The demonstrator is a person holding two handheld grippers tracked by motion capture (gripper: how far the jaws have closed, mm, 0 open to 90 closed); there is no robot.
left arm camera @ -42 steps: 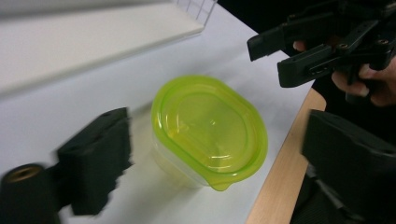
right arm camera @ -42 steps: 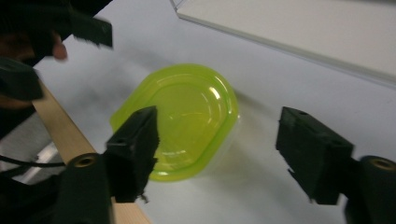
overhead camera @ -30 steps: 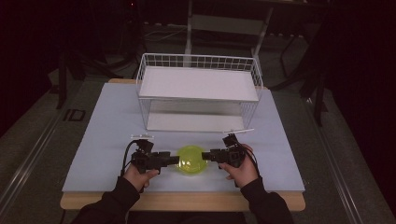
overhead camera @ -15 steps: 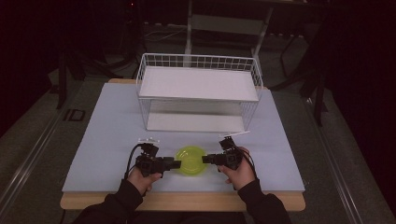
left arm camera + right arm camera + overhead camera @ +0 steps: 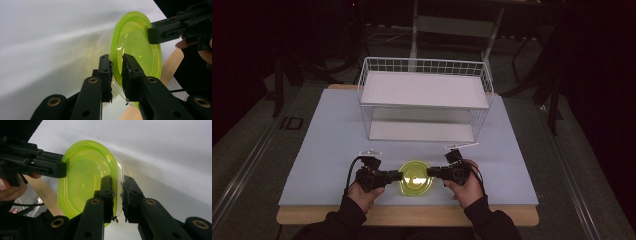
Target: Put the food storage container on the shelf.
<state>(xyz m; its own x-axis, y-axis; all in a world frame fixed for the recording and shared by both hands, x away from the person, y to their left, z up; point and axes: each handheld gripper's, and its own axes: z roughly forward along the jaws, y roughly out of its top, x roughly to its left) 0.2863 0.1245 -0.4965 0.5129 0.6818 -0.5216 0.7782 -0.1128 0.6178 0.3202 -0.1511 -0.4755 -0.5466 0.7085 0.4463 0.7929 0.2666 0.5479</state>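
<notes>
2 hand-held grippers pinch opposite edges of a lidded plastic container near the front of the table. The left gripper [image 5: 116, 72] has its jaws nearly closed across the rim where the green lid [image 5: 136, 47] meets the clear tub [image 5: 102, 48], a thin sliver of plastic between the pads. The right gripper [image 5: 117, 195] mirrors it on the far side, jaws narrowed onto the same lip. From above, the container [image 5: 415, 178] sits level between the 2 tools, with the person's left hand [image 5: 362, 192] and right hand [image 5: 467, 187] just behind them.

Gripping at 2 opposed points looks meant to keep the light, slippery container from tipping or twisting; whether it rests on the surface or is held just clear cannot be told.

It lies over a pale blue-grey mat [image 5: 327, 150] covering a wooden table [image 5: 412, 216], close to the front edge. Well beyond it stands a white wire basket [image 5: 424, 102] with a flat shelf on top and an open bay below, facing the person. The surrounding room is dark, with the legs of stands or furniture dimly visible behind.
</notes>
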